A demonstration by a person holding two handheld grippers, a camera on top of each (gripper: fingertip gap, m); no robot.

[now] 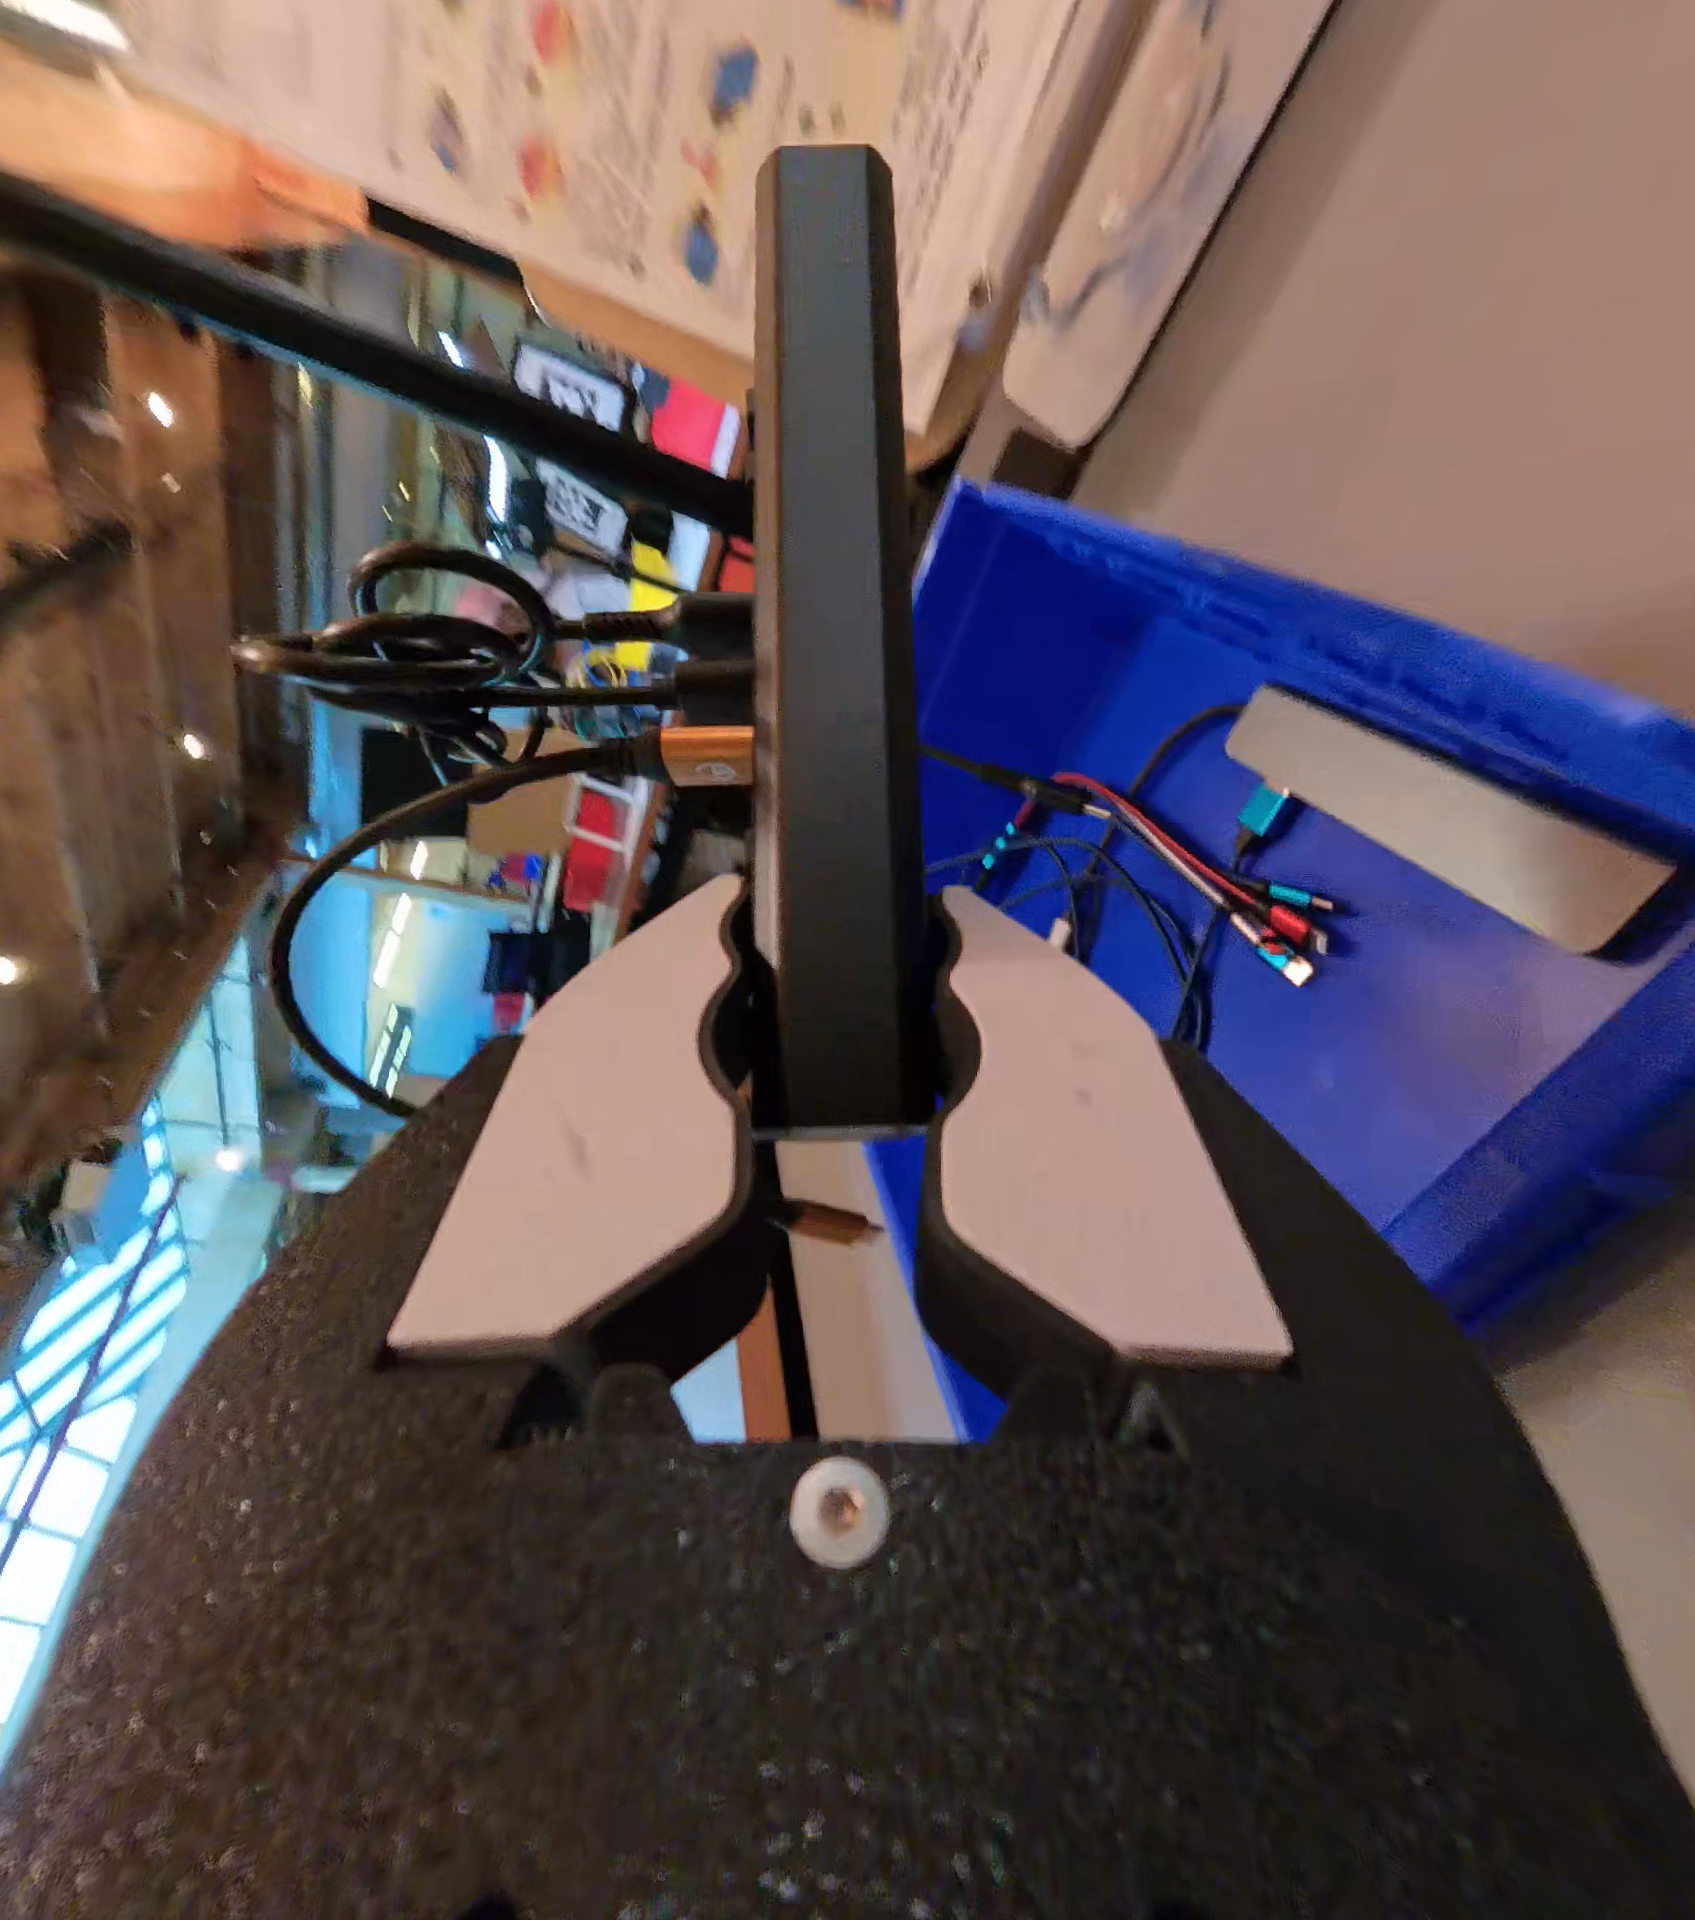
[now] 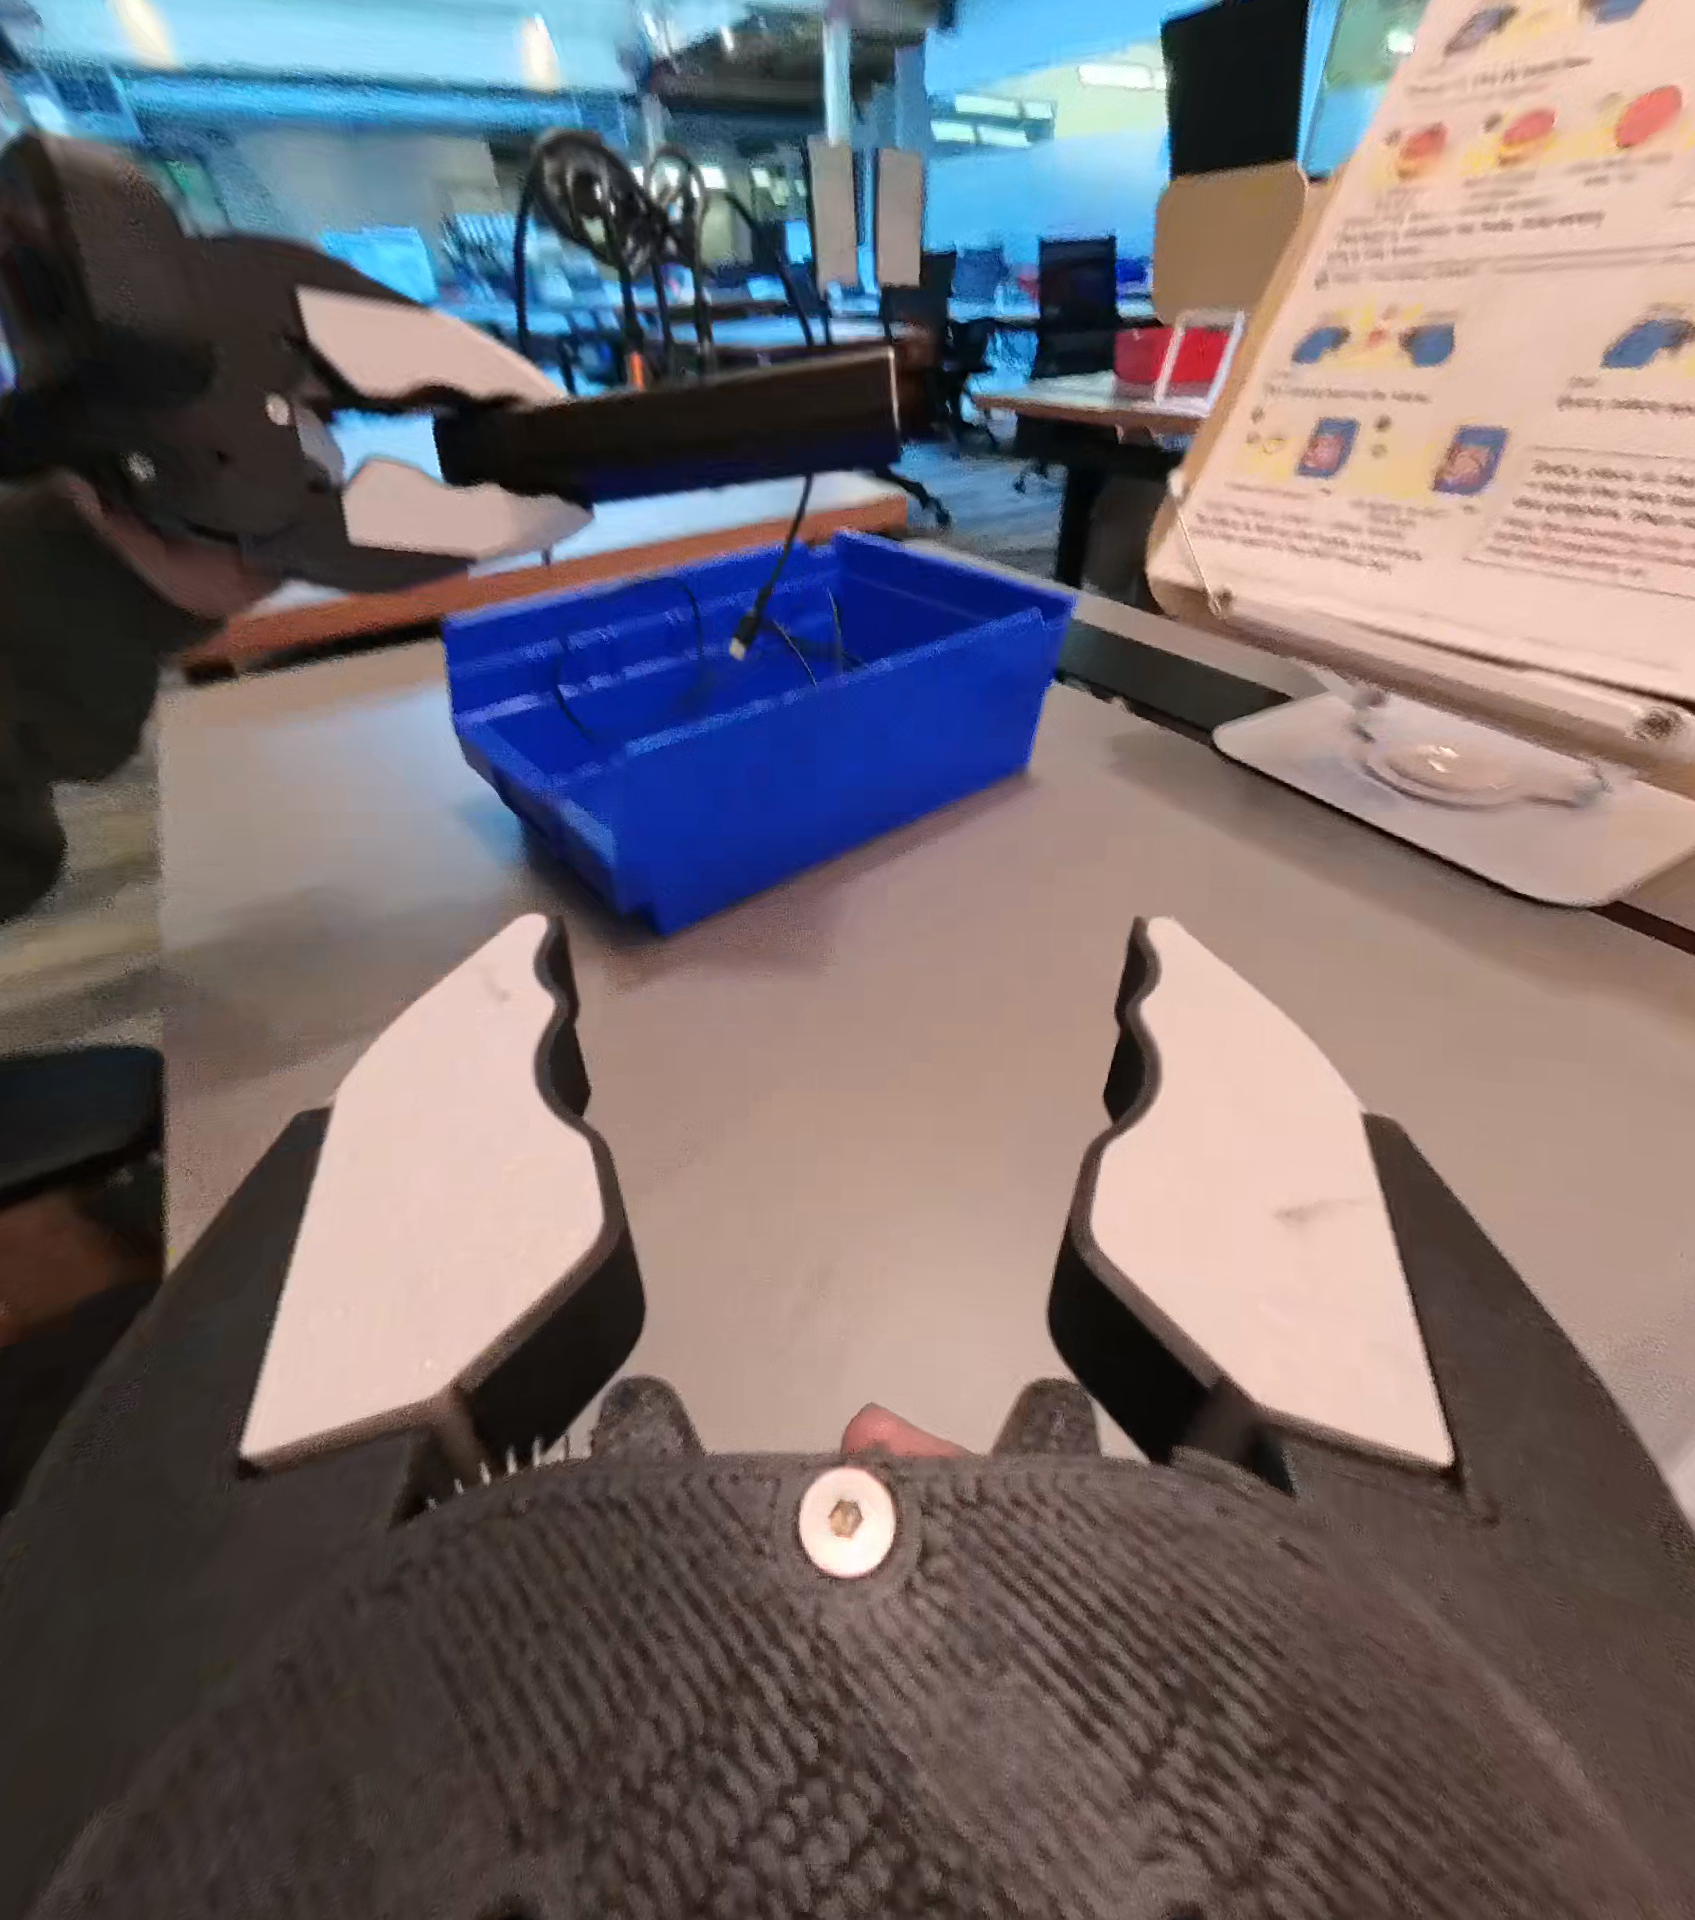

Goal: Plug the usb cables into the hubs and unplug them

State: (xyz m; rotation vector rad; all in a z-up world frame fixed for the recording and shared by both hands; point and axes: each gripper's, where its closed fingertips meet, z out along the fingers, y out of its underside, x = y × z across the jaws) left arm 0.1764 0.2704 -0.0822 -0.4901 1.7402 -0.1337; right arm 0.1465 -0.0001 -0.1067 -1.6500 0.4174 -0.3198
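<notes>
3 plugs are sitting in one long side of the black hub [image 1: 827, 623]: 2 black ones and, nearest the tongs, an orange plug [image 1: 708, 755]. Their black cables [image 1: 427, 665] are looping away from the hub in a loose tangle. The left tongs [image 1: 838, 997] are clamping the hub by its near end, both pads pressing on its flat faces, and holding it up in the air above the blue bin [image 2: 760, 717]. From the hub's other side a short black lead [image 2: 781, 571] is hanging down toward the bin.

The bin is standing on the grey desk [image 2: 822, 1091]. In it a silver hub [image 1: 1445, 821] is lying by one wall with a teal plug [image 1: 1264, 810] at its edge, though whether that plug is seated cannot be told. Beside it a multi-head cable [image 1: 1227, 873] with red and teal tips is lying among thin dark wires.

The right tongs [image 2: 848, 1049] are hovering low over bare desk, spread wide and holding nothing. A printed sheet [image 2: 1549, 343] on a white stand [image 2: 1487, 821] is leaning at the right.
</notes>
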